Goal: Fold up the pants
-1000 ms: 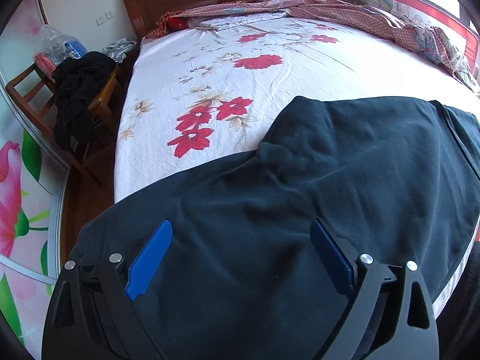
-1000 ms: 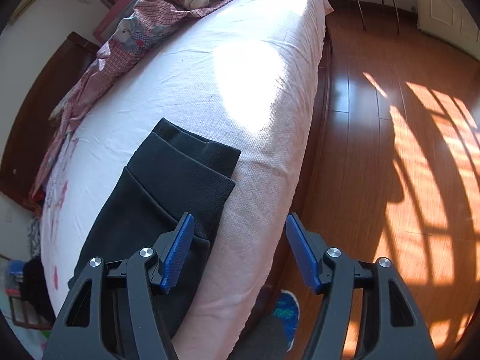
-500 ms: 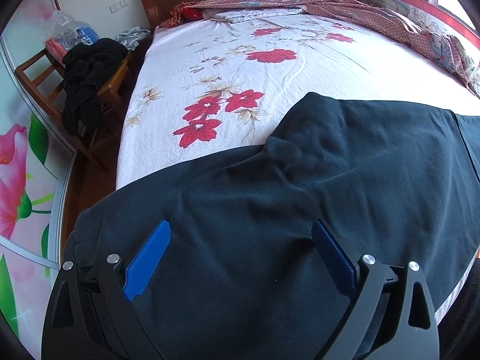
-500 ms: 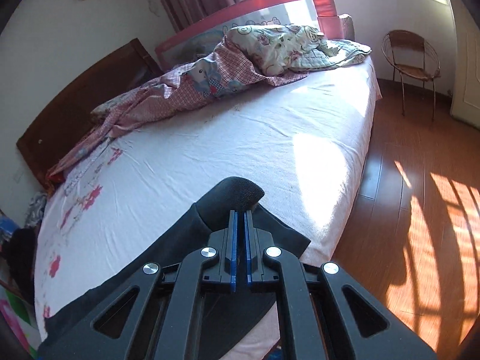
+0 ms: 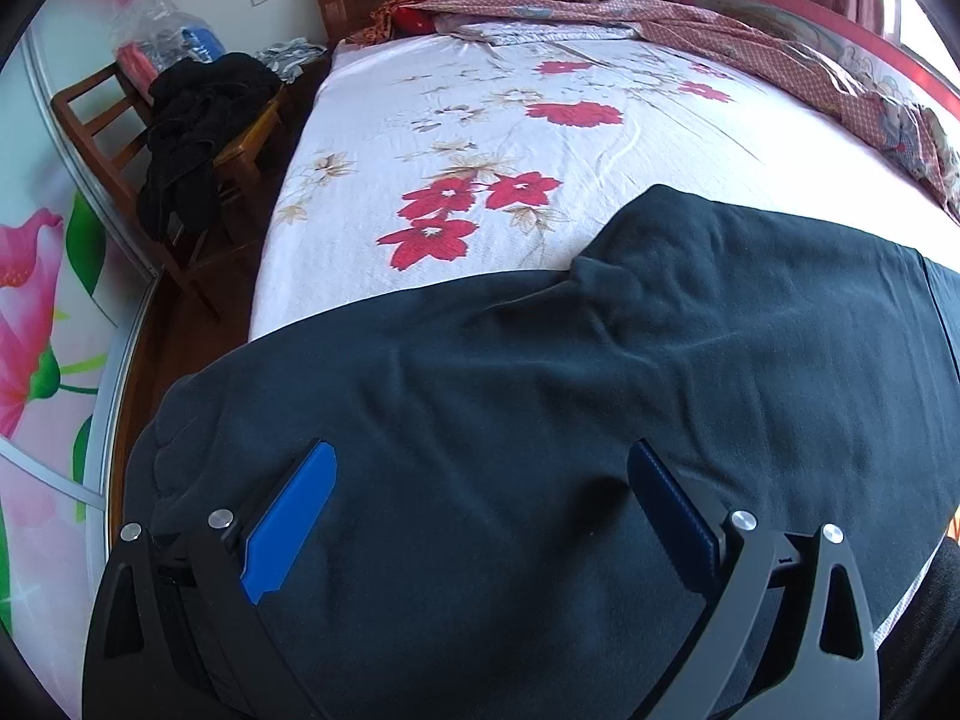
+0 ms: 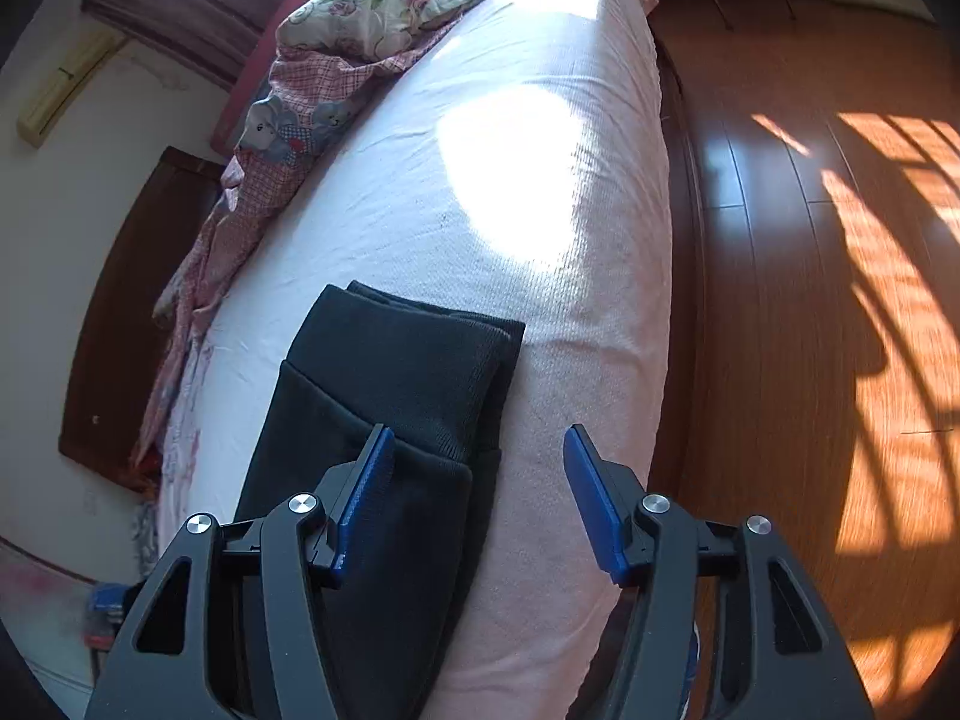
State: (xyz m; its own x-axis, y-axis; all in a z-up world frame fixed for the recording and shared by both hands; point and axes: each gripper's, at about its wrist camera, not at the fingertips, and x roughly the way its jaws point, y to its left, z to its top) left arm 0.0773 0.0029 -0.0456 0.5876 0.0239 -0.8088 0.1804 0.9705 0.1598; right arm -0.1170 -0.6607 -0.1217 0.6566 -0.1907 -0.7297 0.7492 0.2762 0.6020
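Dark blue-black pants (image 5: 600, 360) lie spread across the near side of the flowered bed sheet (image 5: 480, 120). My left gripper (image 5: 480, 456) hovers open over their wide upper part, its blue pads (image 5: 288, 522) far apart and pressing nothing. In the right wrist view the two ribbed leg cuffs (image 6: 408, 360) lie stacked flat on the pale sheet (image 6: 510, 180) near the bed's edge. My right gripper (image 6: 478, 435) is above them with its jaws opening. The cuffs' right edge and bare sheet lie between the pads, which do not press on either.
A wooden chair piled with black clothes (image 5: 198, 114) stands left of the bed by a flower-printed sliding door (image 5: 30, 330). A crumpled quilt (image 6: 360, 18) runs along the far side. Sunlit wooden floor (image 6: 810, 300) drops away to the right of the bed edge.
Half a second ago the right gripper was shut on the cuff and raised. Now it is open and lower, and the cuffs lie flat. The left view has rolled slightly.
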